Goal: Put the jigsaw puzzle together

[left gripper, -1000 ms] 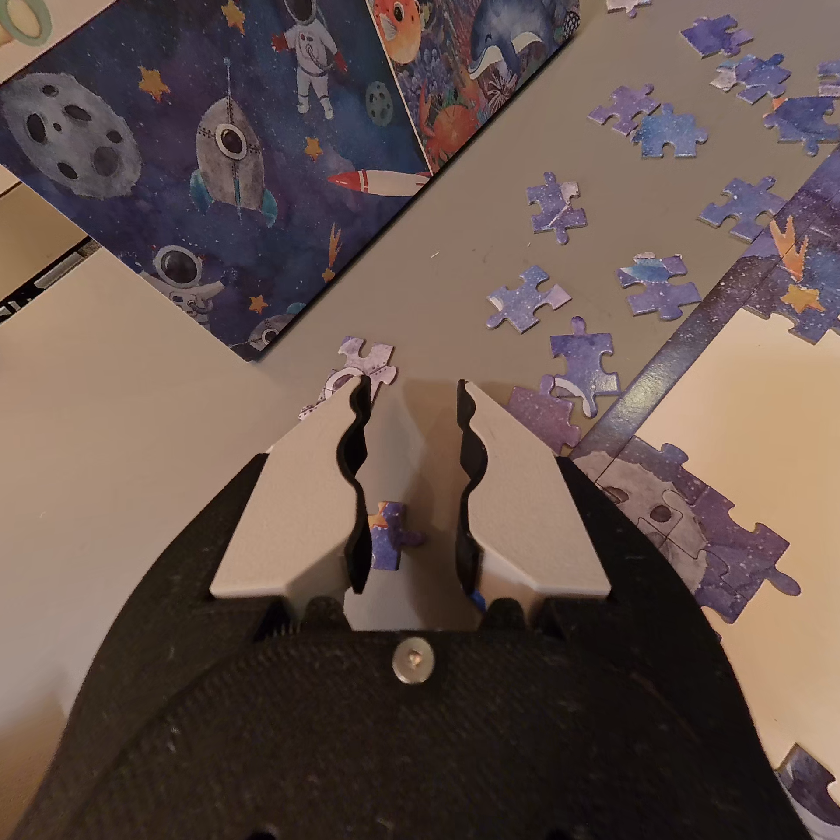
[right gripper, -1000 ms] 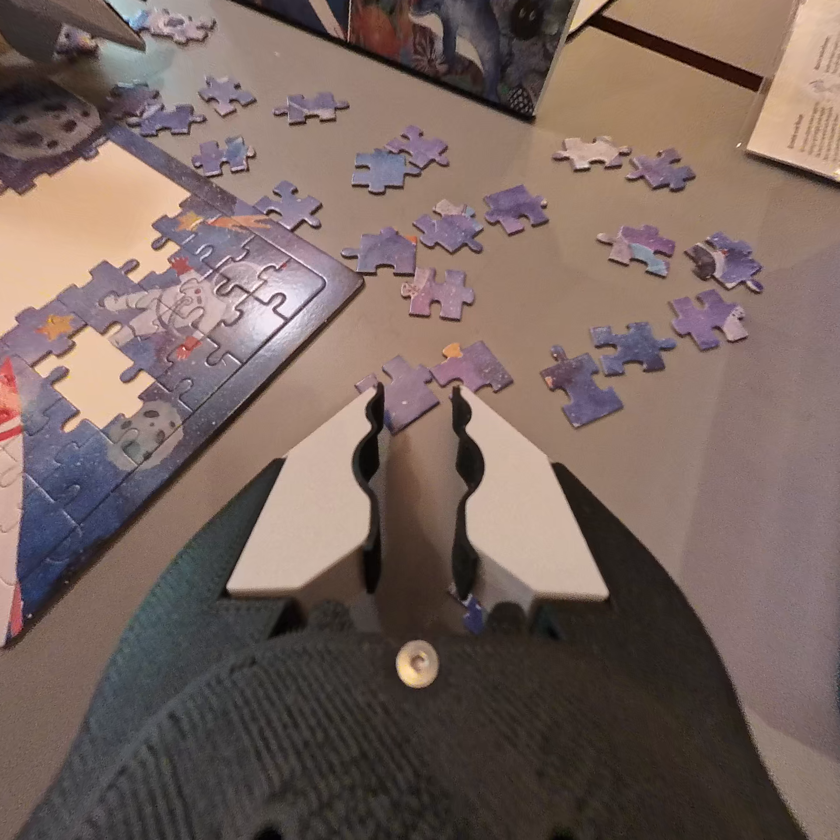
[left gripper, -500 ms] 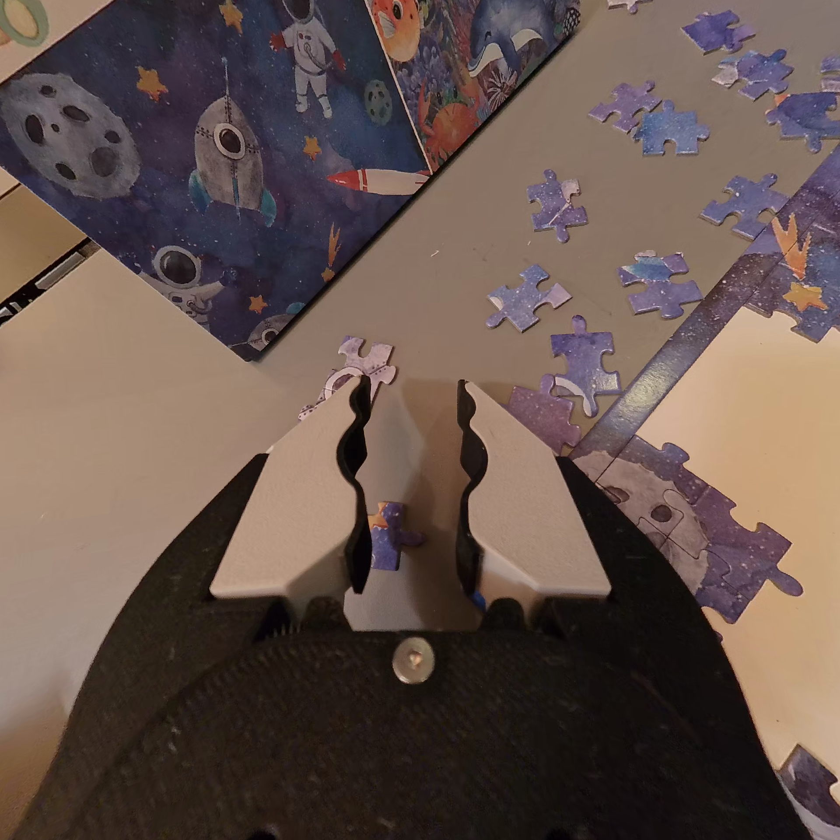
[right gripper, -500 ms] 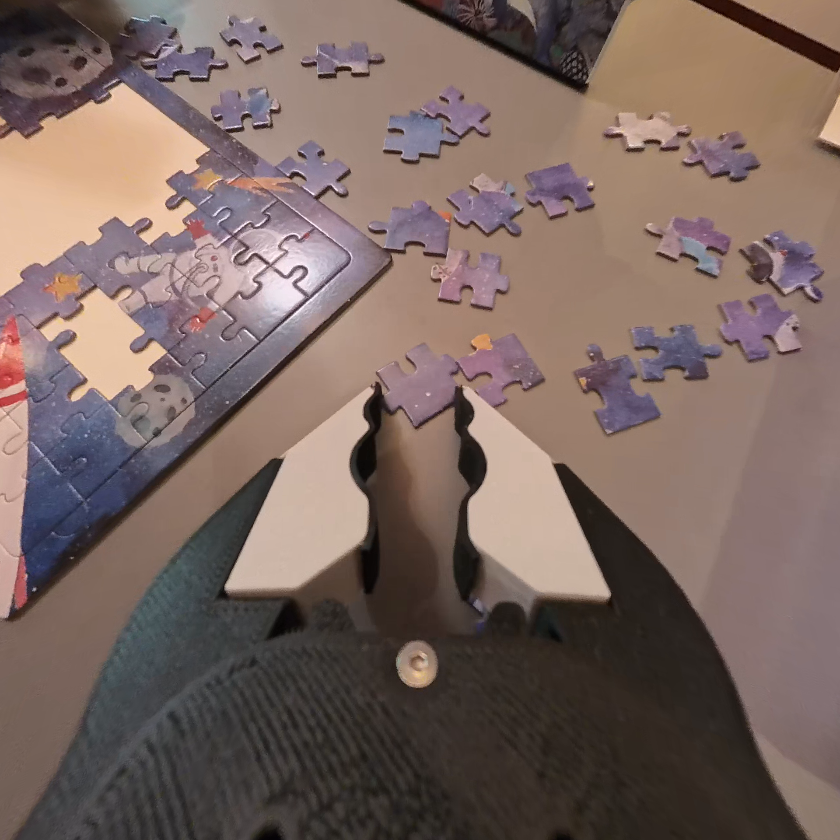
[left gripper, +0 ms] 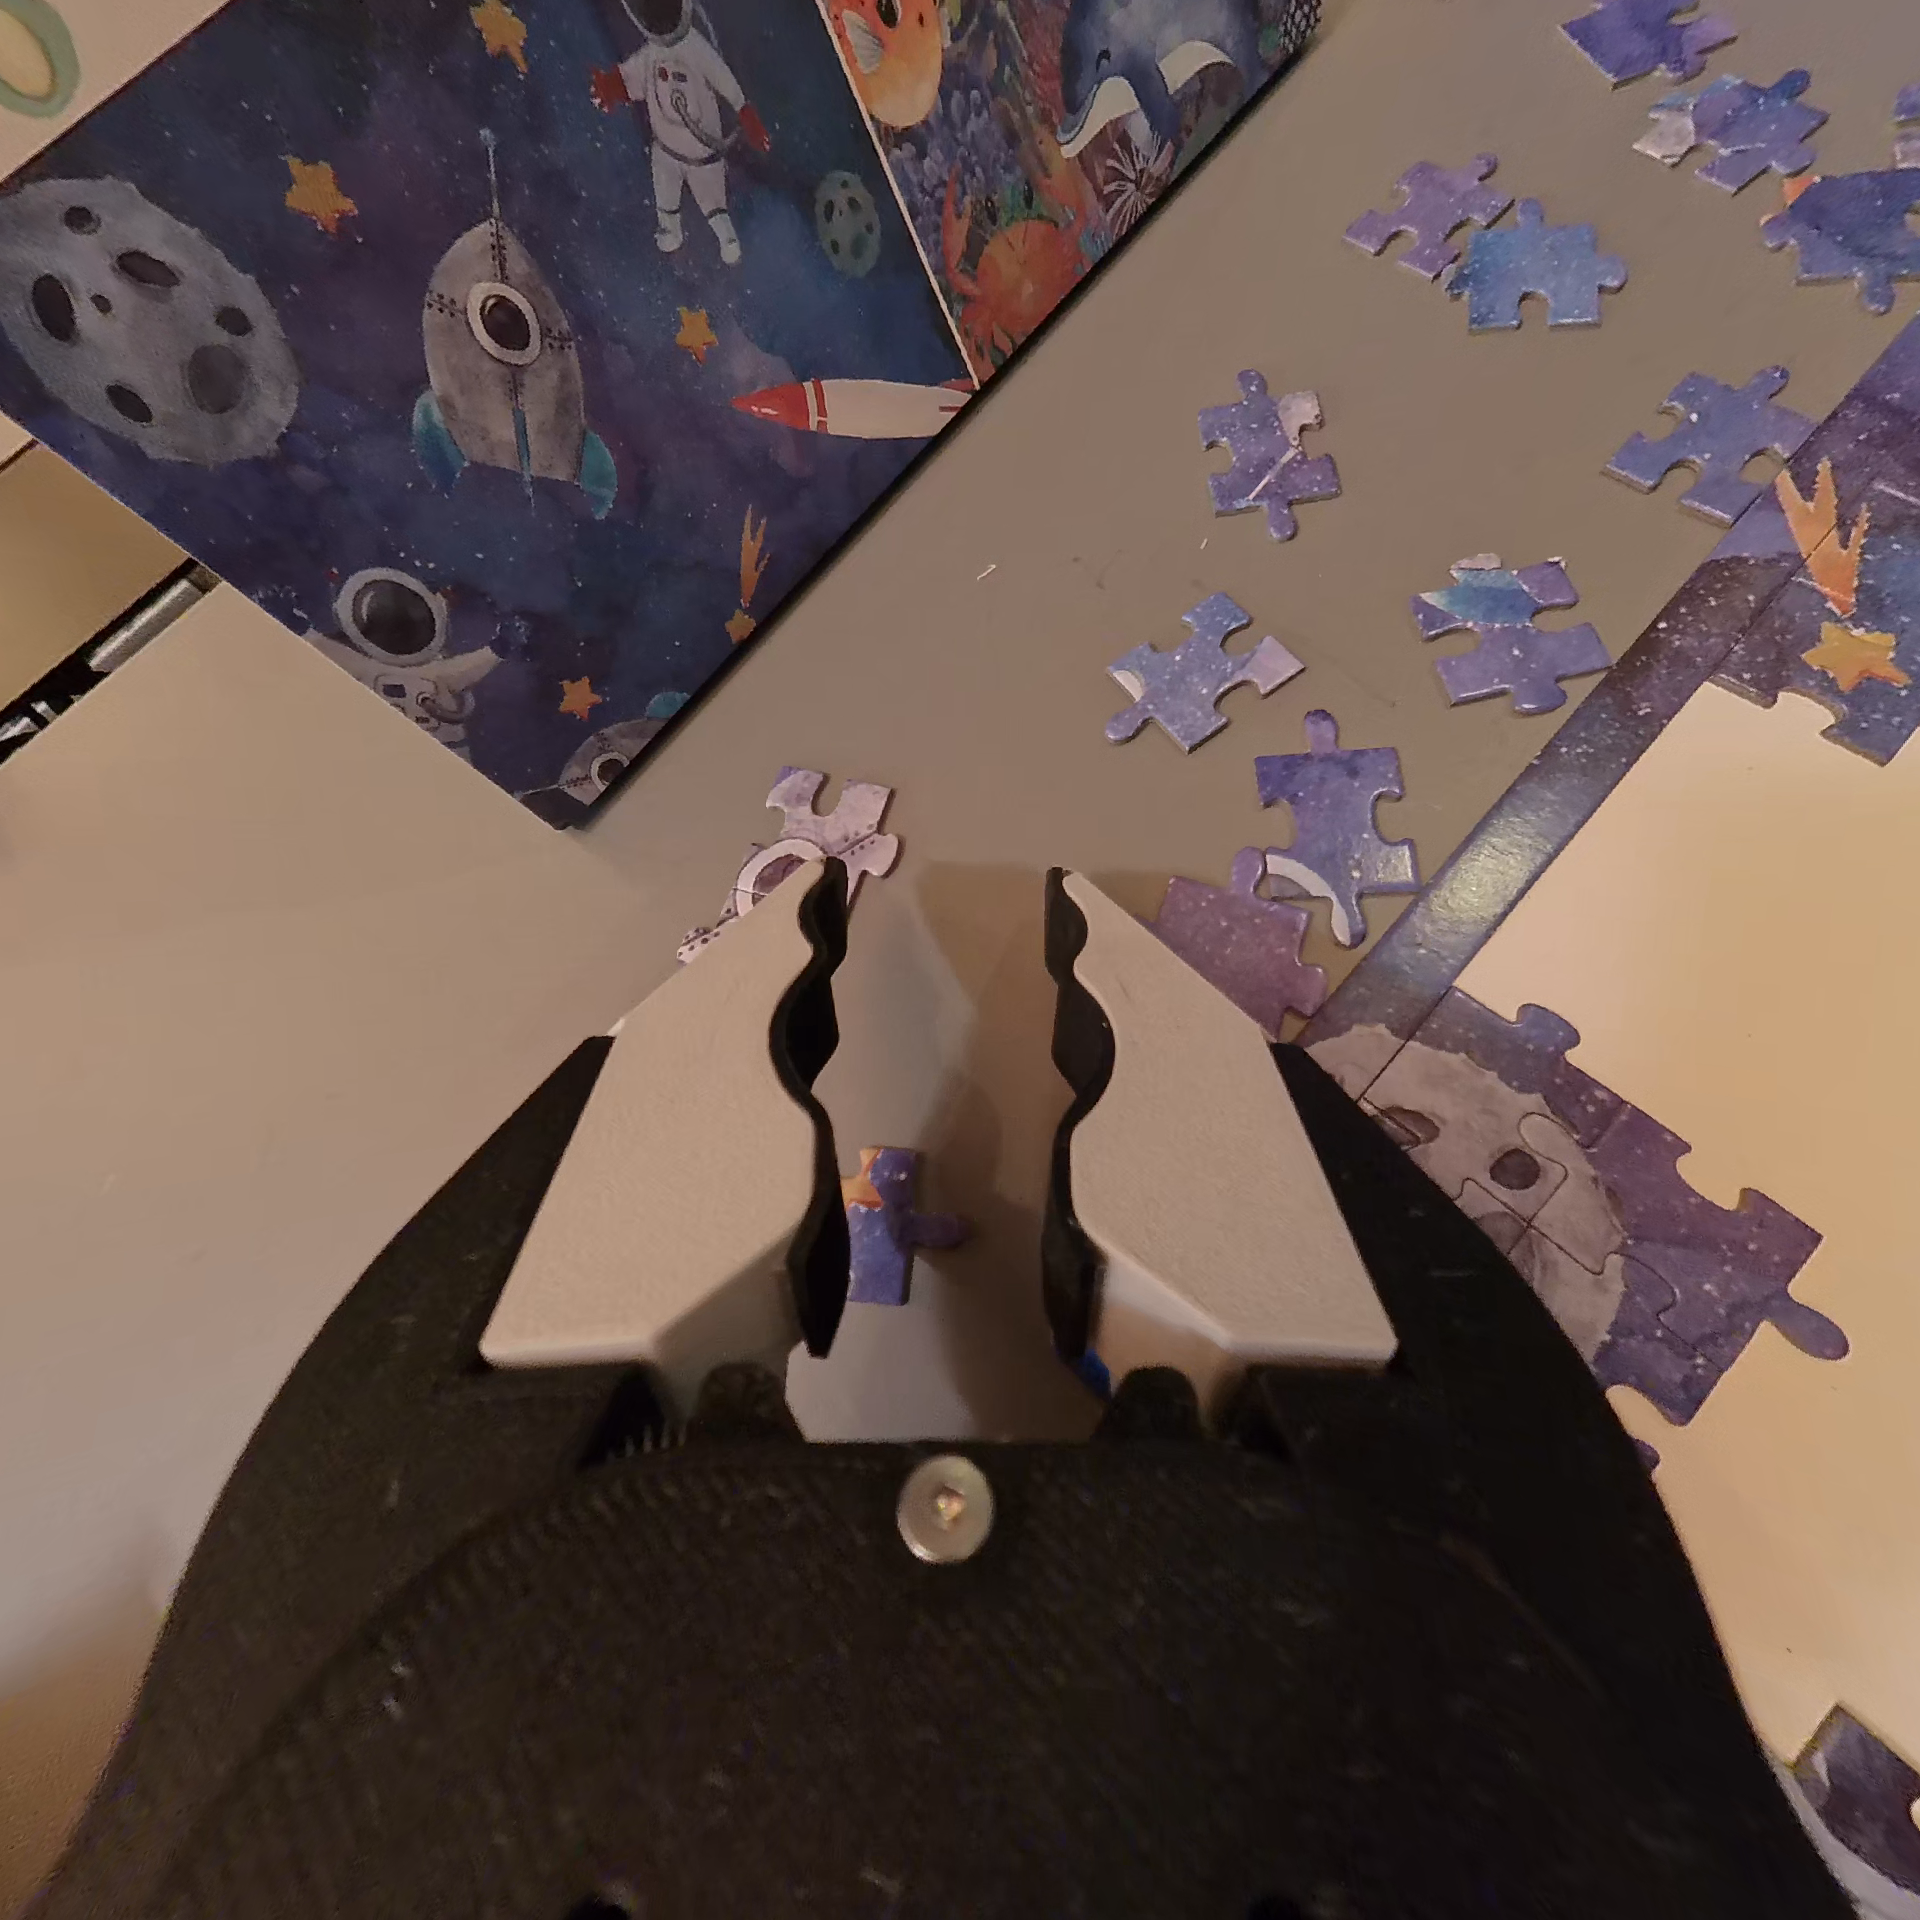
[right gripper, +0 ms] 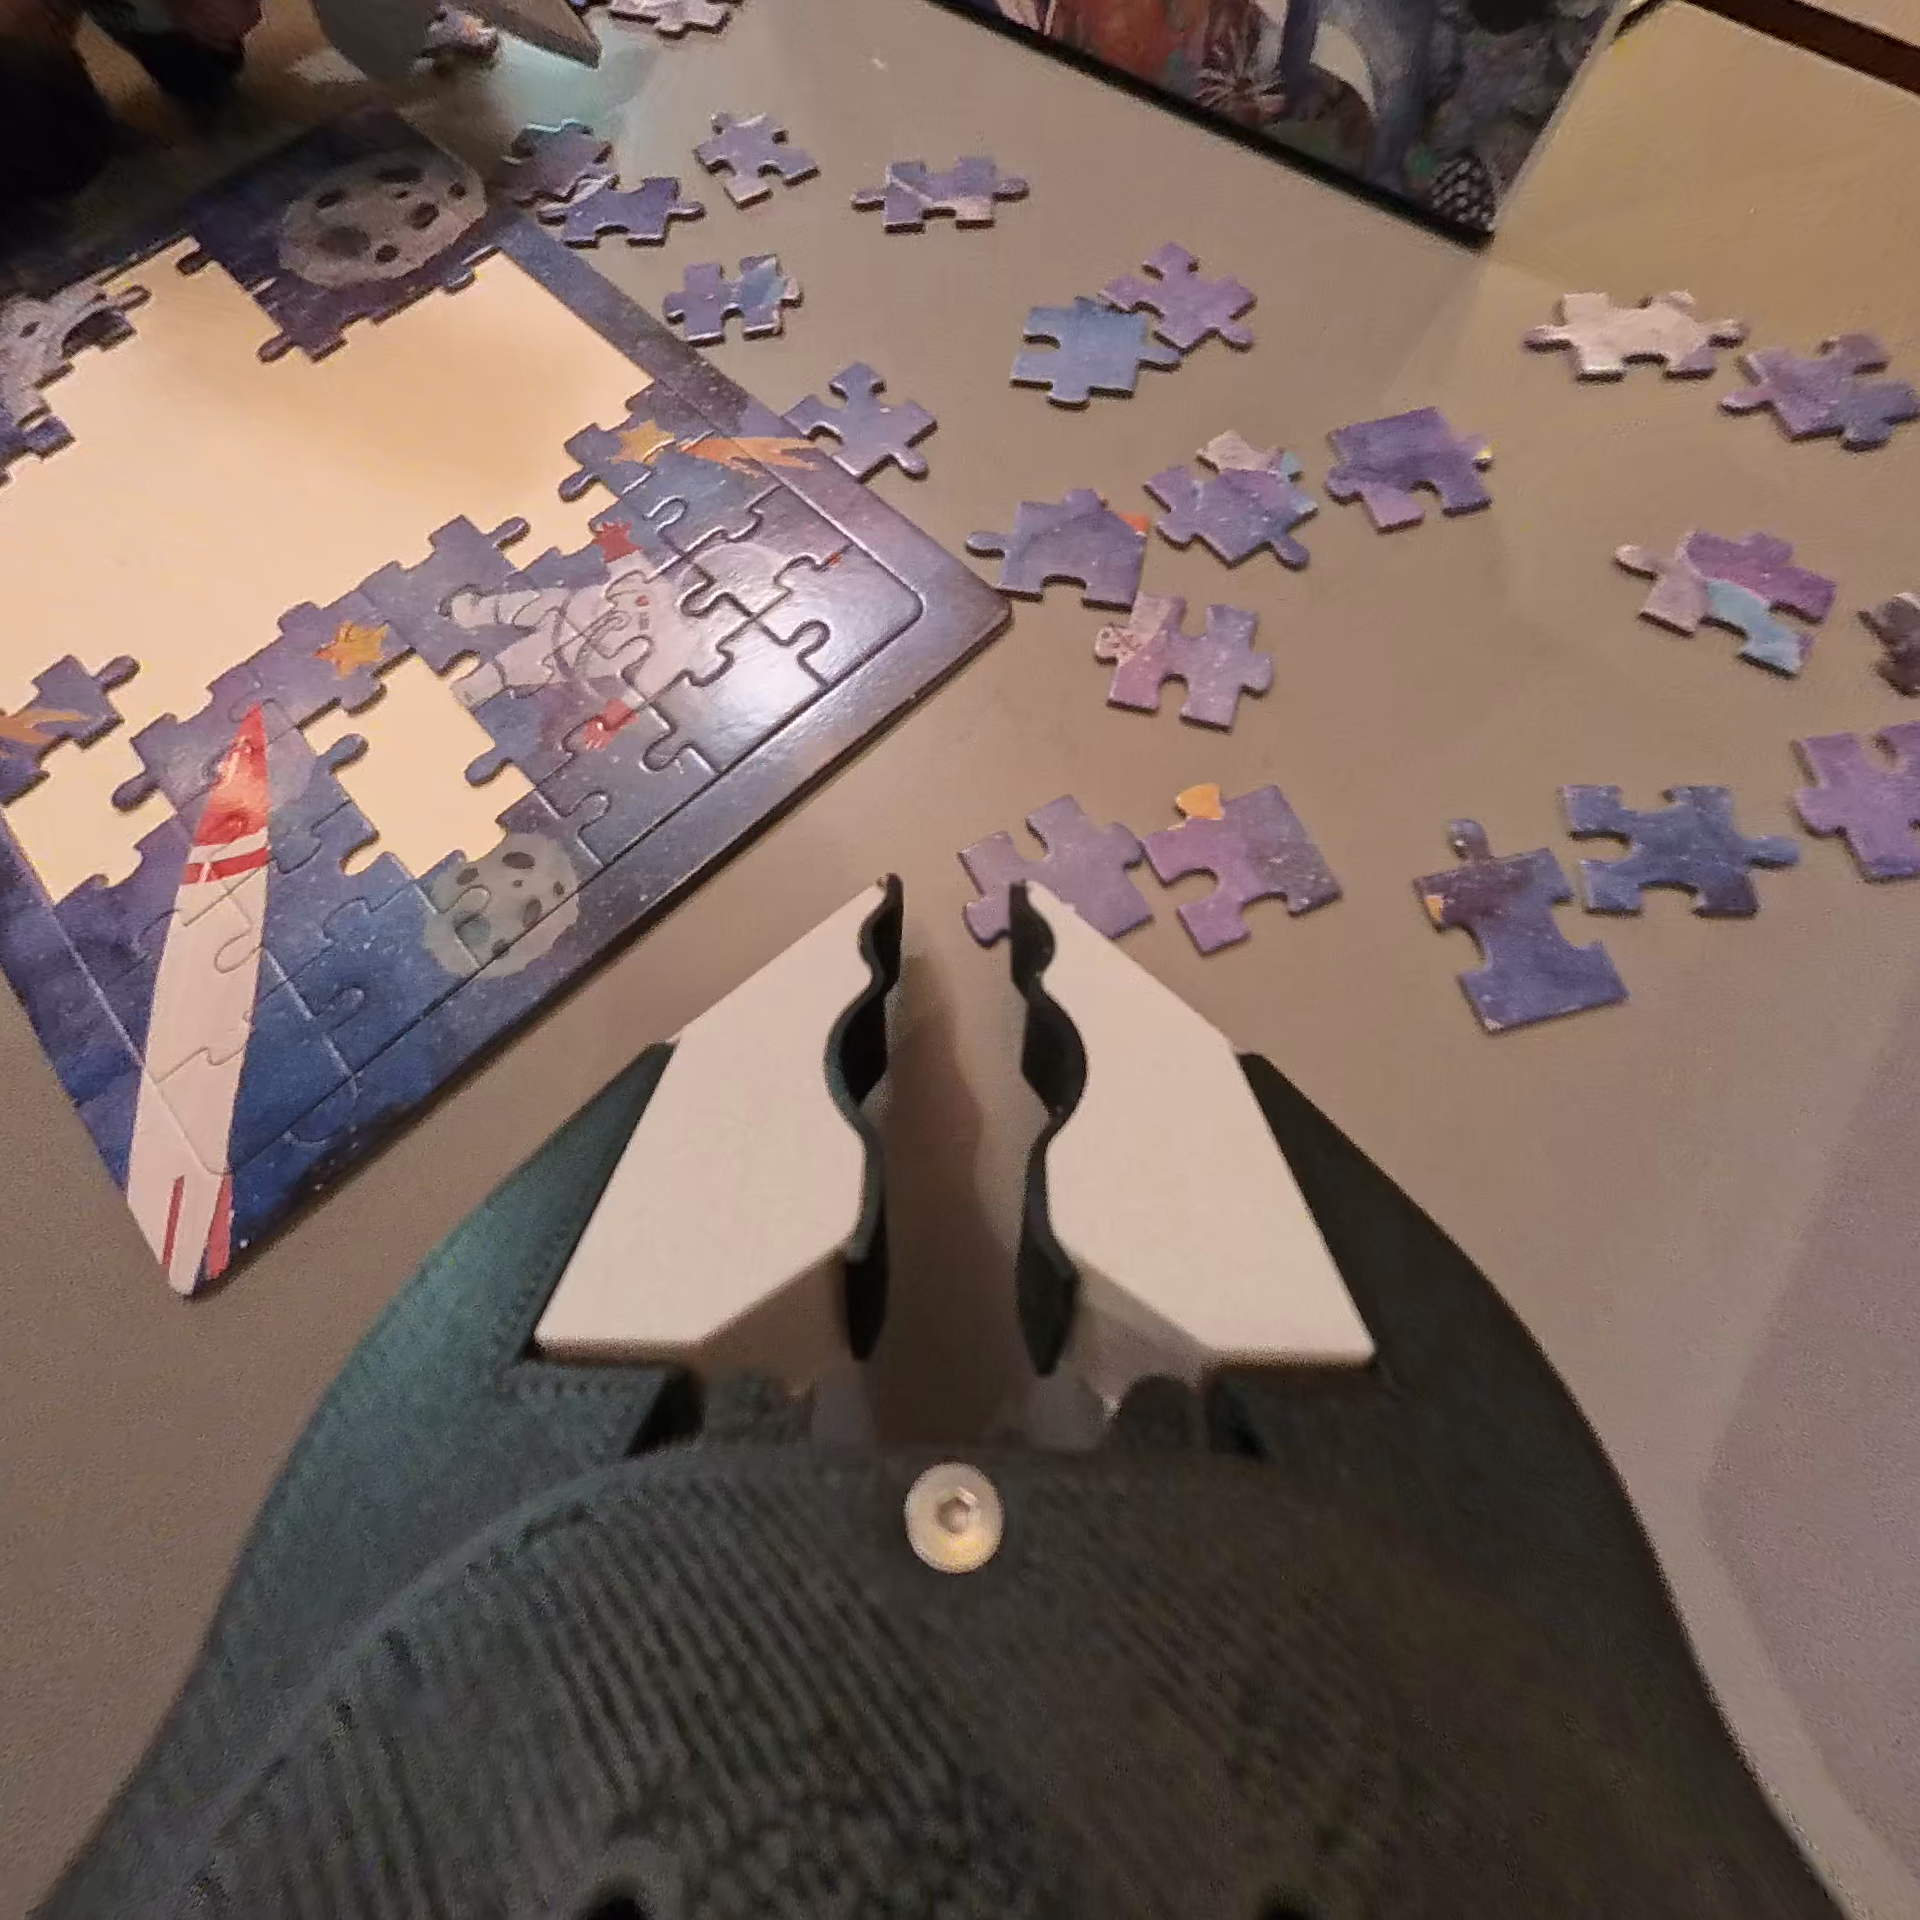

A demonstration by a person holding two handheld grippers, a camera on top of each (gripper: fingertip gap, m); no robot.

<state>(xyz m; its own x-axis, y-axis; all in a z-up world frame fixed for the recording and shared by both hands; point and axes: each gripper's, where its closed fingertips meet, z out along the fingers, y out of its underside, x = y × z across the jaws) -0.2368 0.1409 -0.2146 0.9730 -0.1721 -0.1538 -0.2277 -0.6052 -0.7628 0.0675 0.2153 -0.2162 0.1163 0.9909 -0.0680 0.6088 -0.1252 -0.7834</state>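
While both jaws stand apart with no piece pressed between the pads, the left hand-held gripper [left gripper: 940, 883] hangs over the table [left gripper: 260, 1039] with a wide gap. Entry one: a small blue piece with an orange star [left gripper: 883, 1221] shows between its fingers, far back near the left pad; whether it touches that pad cannot be told. Entry two: a pale lilac piece [left gripper: 831, 821] lies at its left fingertip, a purple piece [left gripper: 1242, 951] just beside its right fingertip. Entry three: a picture box with rockets and astronauts [left gripper: 468, 343] lies beyond, toward the table's far left corner. Entry four: the part-built puzzle in its frame [left gripper: 1538, 1174] lies to the right.

The right hand-held gripper [right gripper: 954, 896] is held narrower, with nothing between its pads. Entry five: a purple piece [right gripper: 1070, 857] lies at its right fingertip, which overlaps the piece's edge in view; a lilac piece with an orange tab [right gripper: 1247, 857] is just beside that. Entry six: many loose blue and purple pieces [right gripper: 1195, 488] are scattered beyond. Entry seven: the puzzle frame [right gripper: 883, 665] lies to the left.
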